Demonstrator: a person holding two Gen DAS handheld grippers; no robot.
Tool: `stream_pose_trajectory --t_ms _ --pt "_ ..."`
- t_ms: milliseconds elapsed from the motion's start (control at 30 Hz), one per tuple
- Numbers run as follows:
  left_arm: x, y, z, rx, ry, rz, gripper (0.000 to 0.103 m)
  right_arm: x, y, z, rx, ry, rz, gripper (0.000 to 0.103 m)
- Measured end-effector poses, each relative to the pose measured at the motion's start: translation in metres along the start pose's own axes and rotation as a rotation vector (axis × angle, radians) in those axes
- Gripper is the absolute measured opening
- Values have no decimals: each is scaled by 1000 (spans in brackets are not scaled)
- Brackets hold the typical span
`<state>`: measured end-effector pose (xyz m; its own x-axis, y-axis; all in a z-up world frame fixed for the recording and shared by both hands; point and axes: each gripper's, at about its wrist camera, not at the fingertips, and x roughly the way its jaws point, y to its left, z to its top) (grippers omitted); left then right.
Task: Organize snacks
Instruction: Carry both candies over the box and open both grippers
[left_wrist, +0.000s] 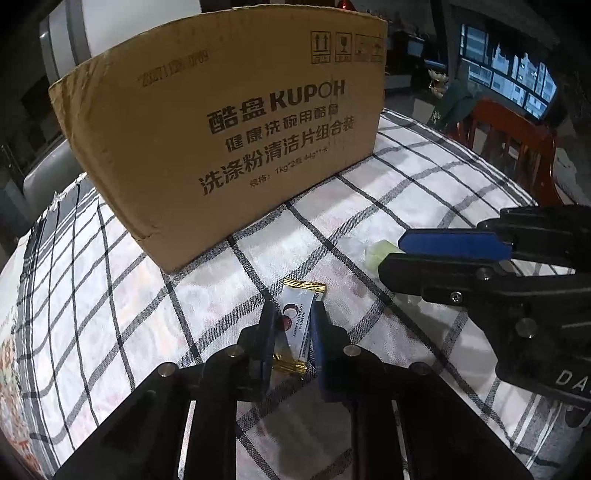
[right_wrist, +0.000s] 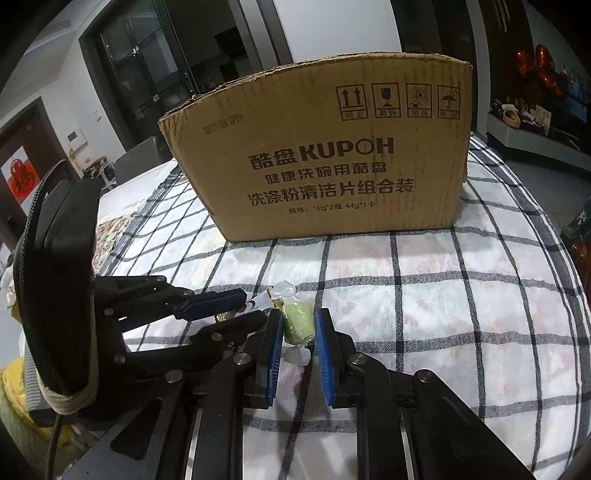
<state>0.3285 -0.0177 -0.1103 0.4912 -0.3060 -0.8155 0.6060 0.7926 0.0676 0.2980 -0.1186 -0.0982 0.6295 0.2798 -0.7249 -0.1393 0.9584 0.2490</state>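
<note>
A white and gold coconut candy packet (left_wrist: 291, 325) lies on the checked tablecloth (left_wrist: 424, 206). My left gripper (left_wrist: 292, 314) straddles it with both pads against its sides. A green candy in a clear twist wrapper (right_wrist: 298, 320) lies between the fingers of my right gripper (right_wrist: 298, 323), which close on it. The right gripper also shows in the left wrist view (left_wrist: 391, 254), with the green candy (left_wrist: 380, 251) at its tip. The left gripper (right_wrist: 247, 306) shows in the right wrist view, with the packet (right_wrist: 258, 303) between its fingers. A brown cardboard box (left_wrist: 229, 136) stands behind both; its inside is hidden.
The box (right_wrist: 332, 158) stands upright at the far side of the table. A red wooden chair (left_wrist: 513, 144) stands past the right table edge. The checked cloth (right_wrist: 461, 295) stretches to the right of my right gripper.
</note>
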Motion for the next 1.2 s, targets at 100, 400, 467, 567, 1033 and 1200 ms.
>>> stream_pose_trajectory --t_ms 100,400,467,567,1033,1200 --pt "-8 1 0 -38 -20 3 19 -4 0 1 2 -8 7 20" --pt "-54 4 6 -170 -99 49 19 -32 -1 8 3 -68 30 20" --pt "-67 6 11 -200 -119 55 19 -40 0 12 -2 -88 34 20" --pt "-84 5 19 -223 -148 63 19 -53 3 17 -11 -118 41 20" --pt "-141 13 70 -259 -292 135 19 -100 9 74 -88 -280 12 20" --pt "-147 24 94 -268 -334 158 19 -108 10 103 -132 -334 -9 20"
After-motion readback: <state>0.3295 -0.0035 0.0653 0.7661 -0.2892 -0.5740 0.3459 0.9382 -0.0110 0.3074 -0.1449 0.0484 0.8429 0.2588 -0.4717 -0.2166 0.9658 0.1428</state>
